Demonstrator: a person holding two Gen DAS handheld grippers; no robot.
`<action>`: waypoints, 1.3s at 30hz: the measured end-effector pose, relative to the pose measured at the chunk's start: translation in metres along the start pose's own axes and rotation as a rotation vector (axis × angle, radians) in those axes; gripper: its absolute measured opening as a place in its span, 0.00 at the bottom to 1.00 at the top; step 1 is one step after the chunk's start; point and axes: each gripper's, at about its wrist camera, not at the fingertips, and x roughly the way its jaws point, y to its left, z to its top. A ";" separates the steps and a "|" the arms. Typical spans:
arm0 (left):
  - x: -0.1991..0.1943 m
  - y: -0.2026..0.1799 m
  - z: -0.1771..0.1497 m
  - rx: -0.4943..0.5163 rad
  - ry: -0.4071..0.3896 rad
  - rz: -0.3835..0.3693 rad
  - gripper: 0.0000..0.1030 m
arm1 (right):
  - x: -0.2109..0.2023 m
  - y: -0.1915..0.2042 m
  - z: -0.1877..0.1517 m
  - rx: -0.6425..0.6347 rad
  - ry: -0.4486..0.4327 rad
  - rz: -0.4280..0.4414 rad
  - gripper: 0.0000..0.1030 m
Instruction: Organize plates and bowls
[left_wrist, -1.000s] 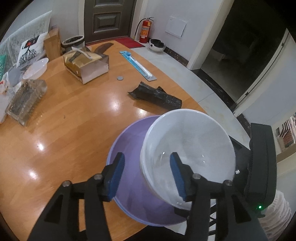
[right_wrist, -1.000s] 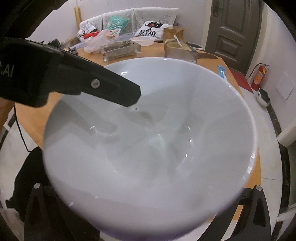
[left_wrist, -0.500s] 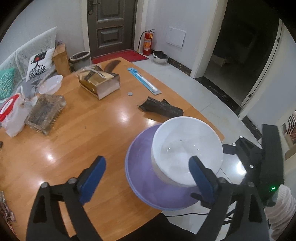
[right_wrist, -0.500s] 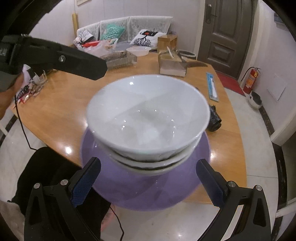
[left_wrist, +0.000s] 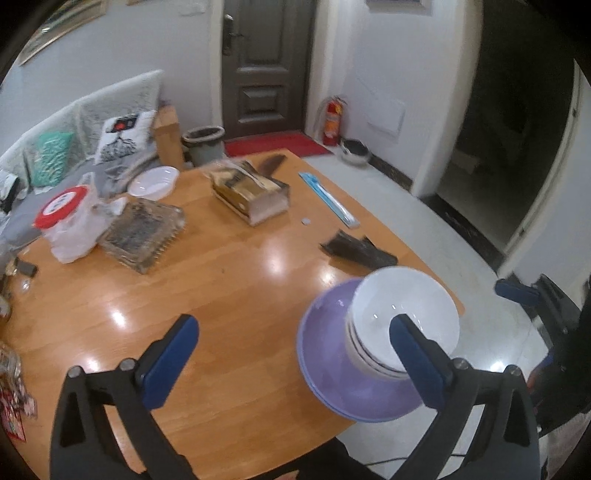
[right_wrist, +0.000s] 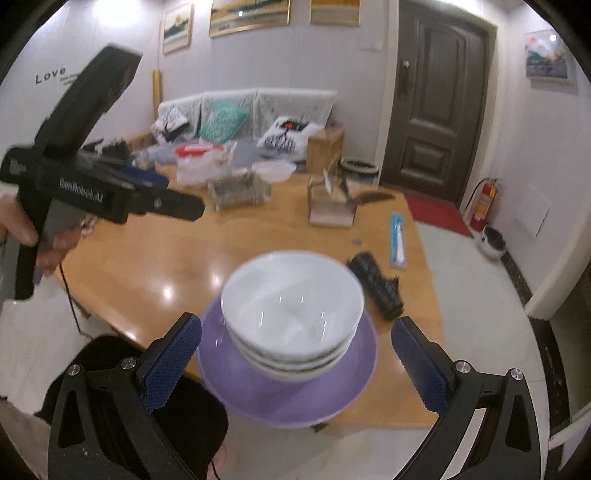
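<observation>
Both claws are pulled back and up from the stack since the earlier frames; a second ago the right one had the top bowl at its fingers, now the bowls sit free. Largest first: desk (left_wrist: 229, 280), wooden, cluttered at the far side. Purple plate (right_wrist: 295, 391) sits at the near desk edge, and in the right wrist view its rim seems to hang past that edge. White bowls (right_wrist: 291, 314) are nested on the plate, three rims showing, a bit off-centre toward the far side.

Left claw (left_wrist: 295, 354) is spread wide with nothing in it, above the desk. Right claw (right_wrist: 295, 354) is likewise spread wide and empty, above and short of the stack.

We judge the stacking done, so the step in hand is the retreat. To do it well: keep both claws wide, lift straight away, don't sweep sideways near the bowl rims. If the overhang is real, we nudge the plate inboard by its rim, slowly, so the bowls don't slide. One more white bowl (left_wrist: 153, 182) sits far across the desk; possibly the next pick.
</observation>
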 end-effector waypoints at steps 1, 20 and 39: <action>-0.004 0.002 0.000 -0.009 -0.015 0.008 0.99 | -0.002 0.002 0.004 -0.002 -0.015 -0.006 0.99; -0.075 0.052 -0.016 -0.059 -0.230 0.203 0.99 | 0.005 0.037 0.058 0.004 -0.159 0.047 0.99; -0.144 0.089 -0.036 -0.183 -0.439 0.373 1.00 | -0.006 0.045 0.100 0.082 -0.301 0.097 0.99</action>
